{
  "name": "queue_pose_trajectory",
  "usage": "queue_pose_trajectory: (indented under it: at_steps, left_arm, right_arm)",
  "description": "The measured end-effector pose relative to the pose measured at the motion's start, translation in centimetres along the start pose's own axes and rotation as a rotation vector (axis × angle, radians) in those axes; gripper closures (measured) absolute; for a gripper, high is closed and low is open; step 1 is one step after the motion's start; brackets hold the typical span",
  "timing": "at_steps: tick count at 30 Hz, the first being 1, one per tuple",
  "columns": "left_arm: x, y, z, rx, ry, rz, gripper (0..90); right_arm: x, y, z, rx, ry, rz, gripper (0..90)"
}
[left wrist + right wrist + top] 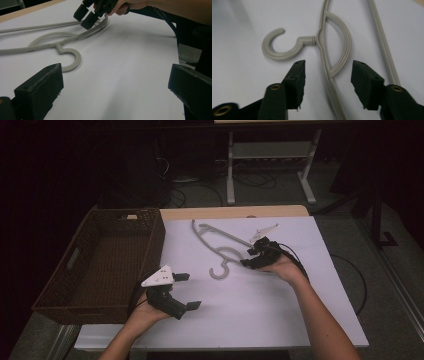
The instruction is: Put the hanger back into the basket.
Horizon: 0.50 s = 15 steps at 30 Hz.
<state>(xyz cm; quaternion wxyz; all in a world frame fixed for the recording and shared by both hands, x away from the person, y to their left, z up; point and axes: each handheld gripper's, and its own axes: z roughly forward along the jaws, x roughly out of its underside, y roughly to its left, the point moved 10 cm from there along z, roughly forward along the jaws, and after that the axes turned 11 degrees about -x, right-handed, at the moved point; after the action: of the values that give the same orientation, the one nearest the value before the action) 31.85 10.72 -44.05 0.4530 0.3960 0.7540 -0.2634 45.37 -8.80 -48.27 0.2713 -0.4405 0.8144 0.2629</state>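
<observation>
No brand, label or writing can be read on anything here. At the worktop's left edge sits one brown woven basket [75,270], rectangular, with a slot handle in its near-left wall; a small pale object lies at its far rim, too small to tell what it is. Just right of the basket's near corner, close to the worktop's front edge, a hand [142,317] holds the left gripper [187,291], which carries a grey three-cornered plate; its jaws stand spread wide with nothing between them, hovering over the bare white sheet [260,315] that covers the worktop. One grey plastic hanger [220,251] lies flat on the sheet near the middle, its hook [220,270] turned toward the front edge and its arms running back toward the far edge. In the left gripper view the hook [72,58] lies ahead of the open jaws, with the other gripper [86,16] farther off at the hanger's arm. At the hanger's right side the right gripper [251,257], held in the other hand [282,267], is down at the hanger. The right gripper view shows its jaws spread, straddling the hanger's arm [325,65] just behind the hook [279,48] without pinching it. A strip of bare wood [225,212] shows along the worktop's far edge.
</observation>
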Motion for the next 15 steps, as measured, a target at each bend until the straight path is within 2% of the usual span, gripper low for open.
queue_pose_trajectory:
  at_steps: [8, 14, 15]
  left_arm:
    - [0.0, 0.0, 0.0, 0.002, -0.001, -0.002, 0.0]
    - [0.0, 0.0, 0.0, 0.003, 0.0, -0.004, 0.0]
    - [0.0, 0.0, 0.0, 0.003, 0.001, -0.004, 0.0]
  right_arm:
    - [1.5, -0.9, 1.4, -0.005, 0.084, -0.023, 61.3]
    - [1.8, -1.3, 1.8, -0.012, 0.088, -0.021, 66.6]
    - [2.0, -1.4, 2.0, -0.016, 0.098, -0.025, 70.1]
